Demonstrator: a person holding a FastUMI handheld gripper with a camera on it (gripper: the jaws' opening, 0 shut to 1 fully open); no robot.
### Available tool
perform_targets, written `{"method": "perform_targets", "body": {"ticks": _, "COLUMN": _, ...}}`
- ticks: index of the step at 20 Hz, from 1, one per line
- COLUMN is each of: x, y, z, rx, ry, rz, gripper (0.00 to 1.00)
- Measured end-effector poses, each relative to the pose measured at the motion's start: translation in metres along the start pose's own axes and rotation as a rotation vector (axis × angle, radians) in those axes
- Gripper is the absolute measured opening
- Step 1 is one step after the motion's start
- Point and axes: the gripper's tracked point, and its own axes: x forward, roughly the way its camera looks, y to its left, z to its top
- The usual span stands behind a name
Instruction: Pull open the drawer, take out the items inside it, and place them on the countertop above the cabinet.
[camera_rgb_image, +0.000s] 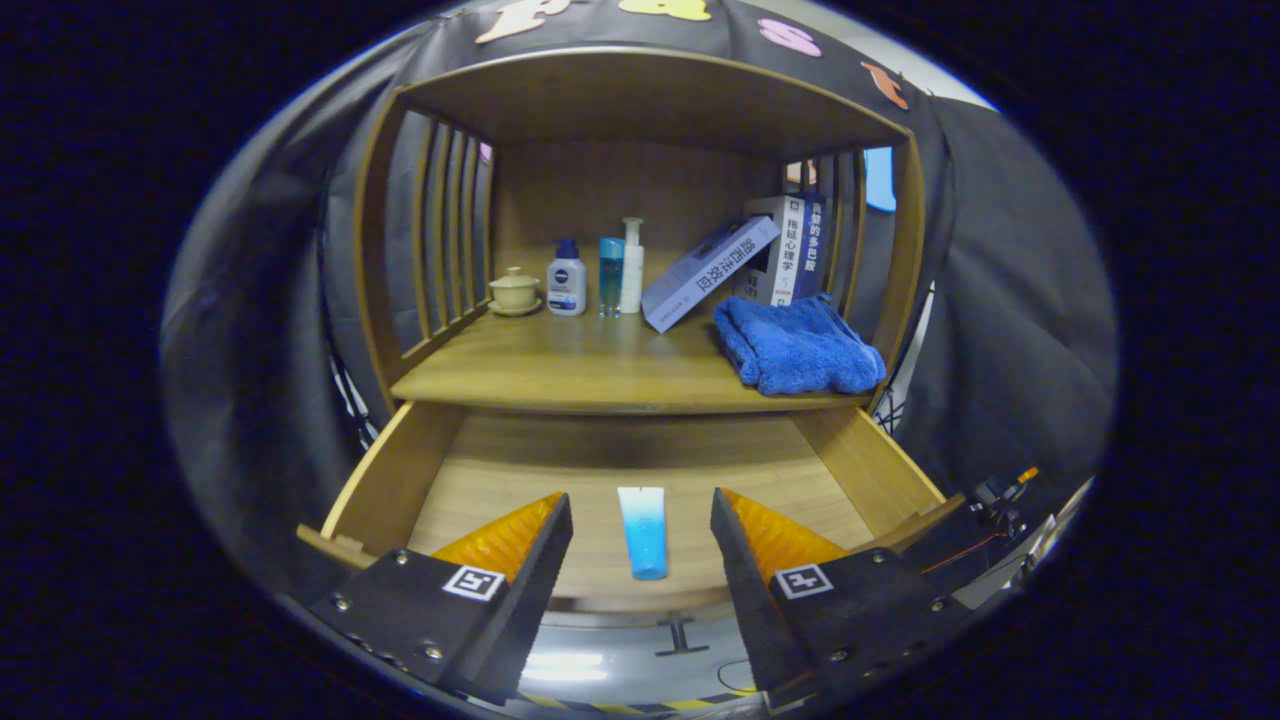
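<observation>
Wooden drawer (400, 480) stands pulled out under the countertop (560, 375), a tube (643, 531) lying near its front edge, untouched between my wide-open tongs (641, 522).

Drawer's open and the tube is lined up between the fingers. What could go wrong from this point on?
1. The blue tube lies flat on the drawer floor, so the open gripper may scrape the wood or squeeze it out sideways.
2. The countertop already carries a blue towel, bottles and a leaning book; a careless placement might knock them over.
</observation>
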Motion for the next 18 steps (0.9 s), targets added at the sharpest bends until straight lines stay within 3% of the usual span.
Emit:
{"method": "perform_targets", "body": {"ticks": 9, "x": 0.090, "y": -0.005, "z": -0.067, "rx": 0.005, "ry": 0.443, "rz": -0.078, "gripper": 0.84}}
{"method": "perform_targets", "body": {"ticks": 18, "x": 0.111, "y": 0.001, "z": -0.103, "rx": 0.010, "ry": 0.628, "rz": -0.060, "gripper": 0.81}}
